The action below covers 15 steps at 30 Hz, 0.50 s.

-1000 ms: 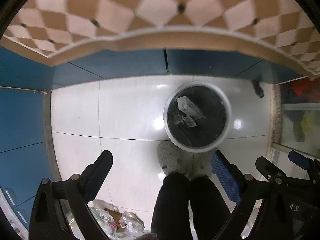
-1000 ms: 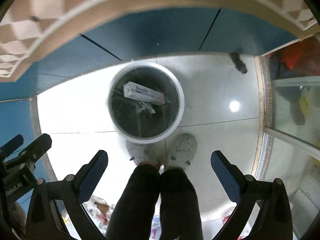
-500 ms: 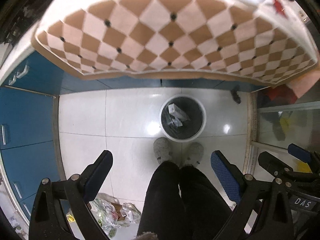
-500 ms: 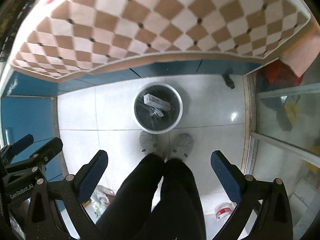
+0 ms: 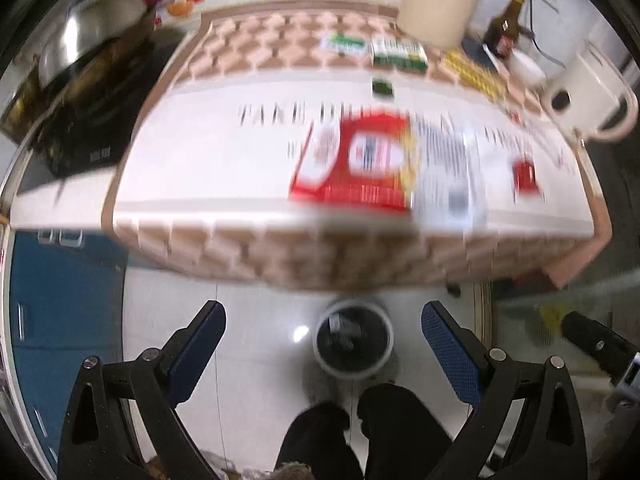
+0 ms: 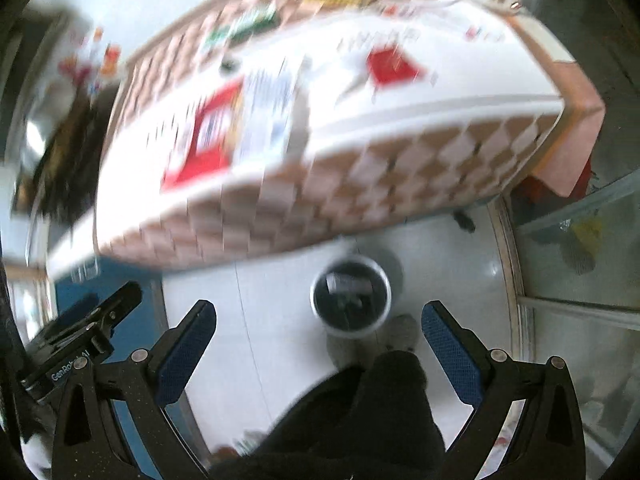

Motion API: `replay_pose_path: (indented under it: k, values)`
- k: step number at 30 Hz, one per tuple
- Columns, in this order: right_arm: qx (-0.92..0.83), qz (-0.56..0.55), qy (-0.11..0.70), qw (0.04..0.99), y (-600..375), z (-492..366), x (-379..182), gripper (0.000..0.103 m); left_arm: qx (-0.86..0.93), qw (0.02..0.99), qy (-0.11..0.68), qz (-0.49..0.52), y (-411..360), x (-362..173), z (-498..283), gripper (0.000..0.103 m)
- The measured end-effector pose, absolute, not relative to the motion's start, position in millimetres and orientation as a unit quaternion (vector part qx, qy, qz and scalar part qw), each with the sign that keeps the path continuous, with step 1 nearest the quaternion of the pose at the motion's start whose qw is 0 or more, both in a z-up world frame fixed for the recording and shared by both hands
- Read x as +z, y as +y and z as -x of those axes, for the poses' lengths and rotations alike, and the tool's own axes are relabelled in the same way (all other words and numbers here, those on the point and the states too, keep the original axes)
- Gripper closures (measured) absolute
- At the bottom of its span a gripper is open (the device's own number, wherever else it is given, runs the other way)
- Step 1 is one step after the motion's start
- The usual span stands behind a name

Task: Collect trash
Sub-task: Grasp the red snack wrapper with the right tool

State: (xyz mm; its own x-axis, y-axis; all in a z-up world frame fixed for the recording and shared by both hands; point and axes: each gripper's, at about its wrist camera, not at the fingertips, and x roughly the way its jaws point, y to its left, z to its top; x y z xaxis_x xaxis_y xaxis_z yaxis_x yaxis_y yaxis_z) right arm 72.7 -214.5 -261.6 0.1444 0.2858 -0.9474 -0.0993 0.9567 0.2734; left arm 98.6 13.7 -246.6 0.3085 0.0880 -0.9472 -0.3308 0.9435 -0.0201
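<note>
Grippers: left gripper and right gripper spread, empty.
Done: bin holds some packaging.
Left: red packet, probably trash, near countertop's front edge.

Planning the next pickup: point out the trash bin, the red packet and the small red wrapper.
trash bin (image 5: 353, 369), left wrist view, white front rim.
red packet (image 5: 362, 160), left wrist view, its middle.
small red wrapper (image 5: 525, 176), left wrist view, its middle.

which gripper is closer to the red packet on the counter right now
Left, narrowly; blur makes it a rough call. The left gripper faces the red packet head-on; from the right gripper it lies off to the left.
</note>
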Motion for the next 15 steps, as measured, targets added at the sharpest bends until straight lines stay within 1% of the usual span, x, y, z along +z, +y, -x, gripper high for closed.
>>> replay_pose_path:
  k: [3, 7, 9, 11, 12, 14, 15]
  values:
    - [0.102, -0.092, 0.624, 0.77, -228, -124, -253, 0.0, 0.143, 0.802, 0.569, 0.114, 24, -243, -141, 0.003]
    - [0.072, -0.098, 0.611, 0.782, -243, -203, -274, 0.0, 0.161, 0.788, 0.58, 0.128, 33, -253, -203, 0.004]
    - [0.067, -0.089, 0.614, 0.781, -242, -237, -293, 0.008, 0.163, 0.777, 0.591, 0.143, 40, -264, -239, 0.004]
    - [0.067, -0.08, 0.631, 0.768, -241, -267, -316, 0.022, 0.164, 0.767, 0.6, 0.159, 44, -277, -267, 0.004]
    - [0.072, -0.075, 0.642, 0.76, -239, -281, -329, 0.025, 0.161, 0.761, 0.605, 0.17, 46, -285, -286, 0.004]
    - [0.086, -0.062, 0.66, 0.744, -234, -300, -353, 0.034, 0.158, 0.756, 0.61, 0.179, 47, -296, -313, 0.01]
    - [0.094, -0.057, 0.667, 0.737, -231, -307, -361, 0.035, 0.154, 0.752, 0.614, 0.183, 47, -304, -331, 0.013]
